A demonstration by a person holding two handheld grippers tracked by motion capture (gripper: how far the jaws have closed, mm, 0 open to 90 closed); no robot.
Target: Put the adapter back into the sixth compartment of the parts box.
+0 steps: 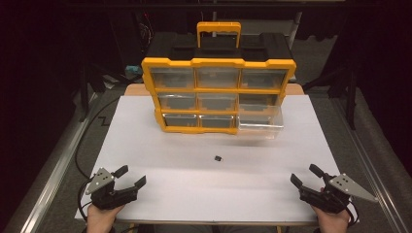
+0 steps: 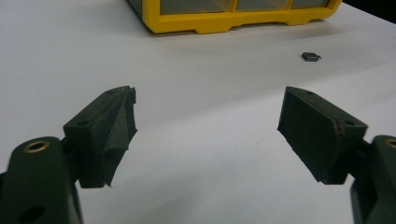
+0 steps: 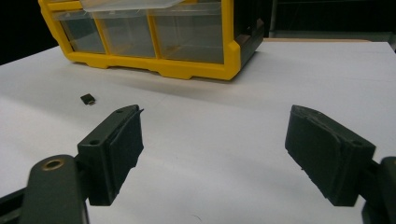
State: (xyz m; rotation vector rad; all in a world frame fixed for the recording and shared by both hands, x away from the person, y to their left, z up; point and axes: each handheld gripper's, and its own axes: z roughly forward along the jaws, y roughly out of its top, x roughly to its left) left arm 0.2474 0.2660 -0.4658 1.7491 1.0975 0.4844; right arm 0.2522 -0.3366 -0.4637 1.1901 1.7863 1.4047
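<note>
1. A yellow plastic organiser cabinet with clear drawers stands at the far middle of the white bench, its yellow carry handle up at the back.
2. Its clear bottom-right drawer is pulled out toward the near side; the other drawers sit flush.
3. A small black flat piece lies alone on the bench, near the middle, apart from the cabinet.
4. The left gripper rests at the near left corner, jaws wide apart and holding nothing.
5. The right gripper rests at the near right corner, jaws likewise spread wide and holding nothing.
</note>
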